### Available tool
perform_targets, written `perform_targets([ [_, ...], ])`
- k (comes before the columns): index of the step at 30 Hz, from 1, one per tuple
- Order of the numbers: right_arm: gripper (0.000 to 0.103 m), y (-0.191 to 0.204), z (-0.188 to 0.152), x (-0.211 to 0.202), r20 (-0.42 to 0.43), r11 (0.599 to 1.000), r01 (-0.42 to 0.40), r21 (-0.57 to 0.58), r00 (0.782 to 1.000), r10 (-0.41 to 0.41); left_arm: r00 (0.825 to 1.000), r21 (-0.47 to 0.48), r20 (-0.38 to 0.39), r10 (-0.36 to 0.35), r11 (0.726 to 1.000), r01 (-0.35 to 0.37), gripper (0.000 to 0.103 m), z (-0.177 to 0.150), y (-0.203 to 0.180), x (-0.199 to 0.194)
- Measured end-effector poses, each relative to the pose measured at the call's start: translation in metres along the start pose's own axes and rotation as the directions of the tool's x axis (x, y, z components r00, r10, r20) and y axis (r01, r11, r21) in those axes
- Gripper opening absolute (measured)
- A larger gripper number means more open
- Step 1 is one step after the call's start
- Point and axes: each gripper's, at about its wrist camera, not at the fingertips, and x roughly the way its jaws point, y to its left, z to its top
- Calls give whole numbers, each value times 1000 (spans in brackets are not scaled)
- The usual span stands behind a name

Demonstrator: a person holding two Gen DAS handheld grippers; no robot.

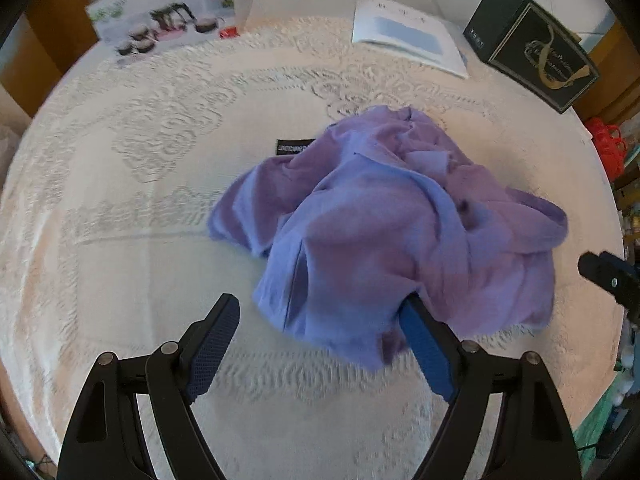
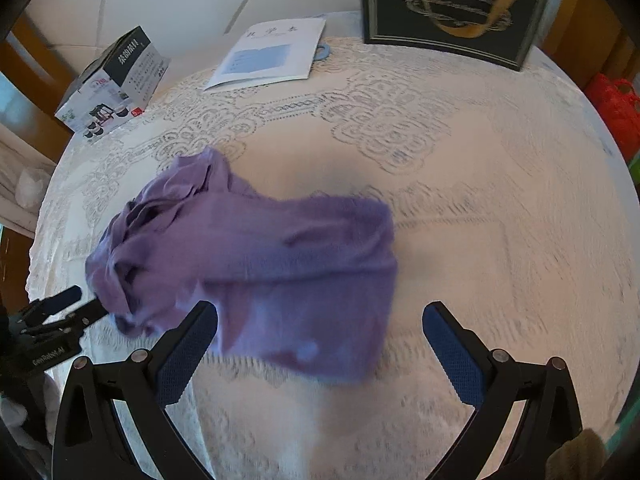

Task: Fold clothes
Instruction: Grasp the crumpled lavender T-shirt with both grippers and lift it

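A crumpled purple garment point(image 1: 384, 224) lies in a heap on the lace-covered table point(image 1: 152, 184). My left gripper point(image 1: 320, 308) is open at the garment's near edge, with its right finger's tip under the cloth. In the right wrist view the same garment point(image 2: 260, 264) lies left of centre. My right gripper point(image 2: 320, 316) is open, with the garment's near edge between its fingers. The left gripper point(image 2: 80, 304) shows there at the garment's left edge, and the right gripper point(image 1: 608, 276) shows at the right rim of the left wrist view.
A dark gift box point(image 1: 532, 44) stands at the back right, a white booklet point(image 1: 412, 36) beside it, and a printed tea-set box point(image 1: 160, 12) at the back left. A small black label point(image 1: 294, 146) lies by the garment. A red bag point(image 2: 616, 108) hangs off the right edge.
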Motion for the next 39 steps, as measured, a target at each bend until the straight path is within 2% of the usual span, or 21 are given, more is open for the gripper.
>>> perform_targets([
  [4, 102, 12, 13, 31, -43, 999, -16, -48, 999, 14, 999, 11, -11, -32, 999, 32, 82, 4, 2, 25],
  [5, 95, 15, 14, 40, -62, 998, -18, -59, 998, 15, 999, 4, -11, -47, 999, 47, 82, 5, 4, 30],
  [6, 76, 18, 16, 49, -81, 997, -21, -69, 997, 15, 998, -7, -5, -64, 998, 64, 83, 4, 7, 33],
  [7, 68, 20, 15, 57, -103, 997, -31, -68, 994, 24, 996, -16, 9, -84, 996, 84, 84, 4, 10, 35],
  [8, 62, 20, 15, 64, -121, 998, -39, -58, 992, 31, 996, -17, 17, -93, 996, 93, 84, 3, 12, 36],
  [10, 61, 18, 14, 68, -115, 998, -39, -45, 993, 34, 996, -5, 16, -93, 996, 93, 84, 2, 11, 35],
  [11, 57, 18, 13, 67, -107, 998, -42, -41, 994, 37, 994, -12, 13, -104, 994, 104, 76, 1, 13, 34],
  [12, 46, 16, 13, 63, -97, 998, -52, -32, 994, 49, 989, -23, 7, -145, 989, 145, 64, 1, 14, 30],
  [13, 39, 14, 13, 56, -81, 997, -71, -21, 994, 69, 979, -39, 2, -202, 979, 202, 37, 0, 16, 25],
  [14, 26, 11, 13, 45, -57, 997, -76, -20, 996, 74, 976, -48, 8, -219, 974, 220, 19, -1, 18, 17],
  [15, 11, 9, 11, 33, -28, 997, -72, -23, 997, 71, 977, -36, 32, -211, 977, 212, 15, -3, 18, 5],
  [17, 5, 0, 7, 3, 41, 998, -54, -22, 998, 55, 976, 13, 99, -196, 981, 196, 13, -10, 17, -26],
  [21, 5, -26, -11, -52, 140, 1000, -19, 8, 990, 17, 960, 89, 162, -227, 973, 215, 12, -34, 17, -75],
  [23, 5, -39, -23, -67, 155, 999, -15, 31, 988, 10, 957, 126, 173, -233, 969, 213, 12, -49, 16, -93],
  [26, 5, -55, -41, -78, 145, 997, -40, 60, 989, 31, 963, 180, 132, -235, 961, 210, 12, -76, 16, -100],
  [28, 9, -60, -51, -73, 122, 994, -78, 77, 990, 68, 970, 176, 92, -226, 962, 208, 22, -91, 19, -93],
  [29, 20, -62, -56, -69, 110, 991, -99, 85, 990, 89, 974, 161, 79, -214, 967, 199, 38, -96, 22, -89],
  [30, 50, -62, -59, -64, 94, 989, -109, 97, 991, 100, 978, 140, 72, -194, 973, 182, 47, -100, 27, -86],
  [32, 81, -56, -60, -55, 78, 988, -114, 101, 991, 106, 981, 80, 83, -176, 982, 169, 47, -102, 38, -84],
  [35, 81, -36, -55, -46, 65, 988, -134, 71, 989, 130, 976, 7, 116, -182, 983, 182, 49, -93, 53, -83],
  [39, 81, 5, -42, -18, 17, 985, -167, 46, 986, 166, 983, -26, 120, -142, 989, 147, 49, -75, 62, -67],
])
